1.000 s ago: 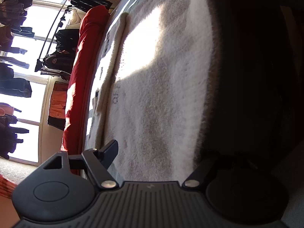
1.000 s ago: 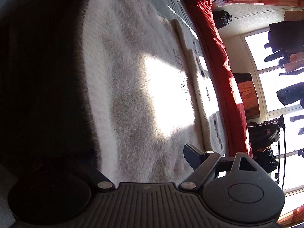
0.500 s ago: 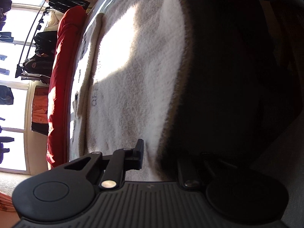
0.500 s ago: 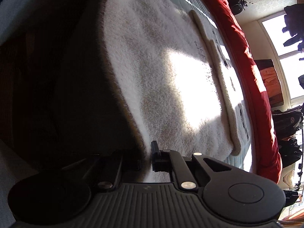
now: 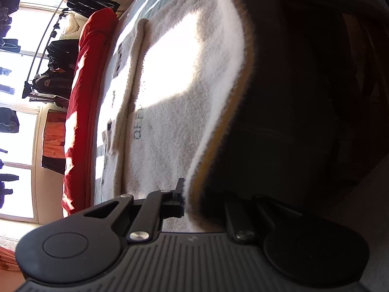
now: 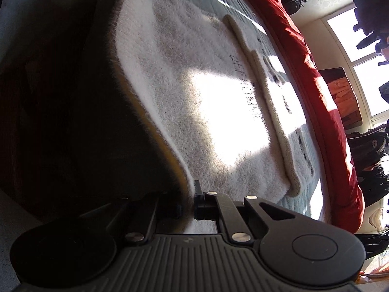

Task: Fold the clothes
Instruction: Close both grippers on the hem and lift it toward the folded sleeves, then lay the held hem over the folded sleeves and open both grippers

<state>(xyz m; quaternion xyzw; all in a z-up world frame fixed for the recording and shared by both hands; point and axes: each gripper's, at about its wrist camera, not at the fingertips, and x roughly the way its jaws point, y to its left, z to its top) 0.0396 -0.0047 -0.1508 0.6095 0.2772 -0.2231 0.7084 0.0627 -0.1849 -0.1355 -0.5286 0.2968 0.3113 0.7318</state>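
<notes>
A white fluffy garment with dark printed letters lies spread over a bed, sunlit in the middle; it also fills the right wrist view. My left gripper is shut on its near hem, which rises off the bed in a curved fold. My right gripper is shut on the same hem at the other corner. The inner finger of each gripper is lost in deep shadow under the lifted cloth.
A red quilt roll runs along the bed's far side, seen too as the red quilt. Beyond it, dark clothes hang on a rail before bright windows. Pale blue bedding shows beside the garment.
Both grippers went from open around the hem to shut on it. The hem now lifts off the bed and curls upward.
</notes>
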